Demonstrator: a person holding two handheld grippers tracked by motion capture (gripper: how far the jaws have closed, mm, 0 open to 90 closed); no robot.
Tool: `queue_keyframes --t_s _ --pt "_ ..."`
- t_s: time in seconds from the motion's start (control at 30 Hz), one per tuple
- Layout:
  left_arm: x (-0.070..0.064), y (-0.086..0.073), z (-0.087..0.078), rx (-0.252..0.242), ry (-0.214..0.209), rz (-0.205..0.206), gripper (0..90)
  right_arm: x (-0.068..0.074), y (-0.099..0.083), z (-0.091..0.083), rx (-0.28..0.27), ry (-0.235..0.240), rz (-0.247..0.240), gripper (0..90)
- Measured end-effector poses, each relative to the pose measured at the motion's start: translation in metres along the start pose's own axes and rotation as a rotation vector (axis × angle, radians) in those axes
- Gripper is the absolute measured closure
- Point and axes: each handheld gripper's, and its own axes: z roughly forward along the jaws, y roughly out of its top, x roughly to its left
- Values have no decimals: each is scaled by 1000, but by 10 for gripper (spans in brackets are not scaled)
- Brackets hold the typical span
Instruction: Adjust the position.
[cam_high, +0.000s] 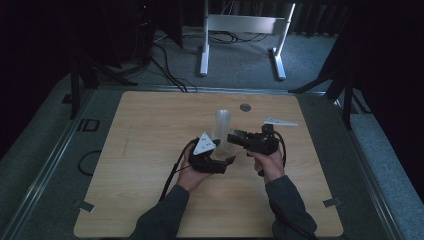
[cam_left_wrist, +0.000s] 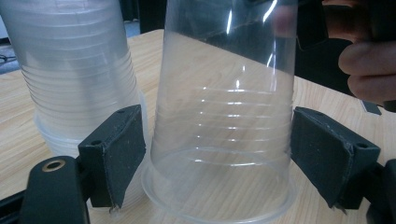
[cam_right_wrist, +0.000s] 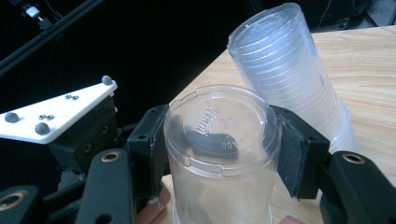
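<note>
Where black jaws clamp it, ribbed clear plastic cup (cam_right_wrist: 223, 135), inverted, tapered.

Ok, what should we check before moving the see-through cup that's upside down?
1. Right gripper has the single cup: pads press both sides of its upturned bottom. Ok.
2. Left gripper has it too: the jaws flank the cup near its rim, but whether they squeeze is unclear. Cannot tell.
3. Cup stands straight: it leans a little. Not ok.
4. Cup is free of the stack of cups: they stand close side by side, and the left pad hides the rims. Cannot tell.
5. Room on the table: bare wood around the cups. Ok.
</note>
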Motion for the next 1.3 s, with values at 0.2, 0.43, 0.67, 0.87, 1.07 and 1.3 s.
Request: queue_keyframes --t_s 0.2,0.43,0.67,0.87,1.07,1.3 --pt "-1 0 1 3 -4 1 211 -1 0 -1 -5 22 12 417" --pt "-1 0 1 3 1 7 246 -2 0 -2 -9 26 15 417" --pt "-2 0 1 4 1 11 266 -4 -1 -3 -11 31 28 416" --pt "-3 0 1 -3 1 13 268 -6 -1 -4 -17 37 35 416" --pt "-3 1 1 -2 2 19 269 -7 -2 -5 -20 43 37 414" --pt "-4 1 1 -3 2 18 273 -7 -1 -6 -16 43 36 411"
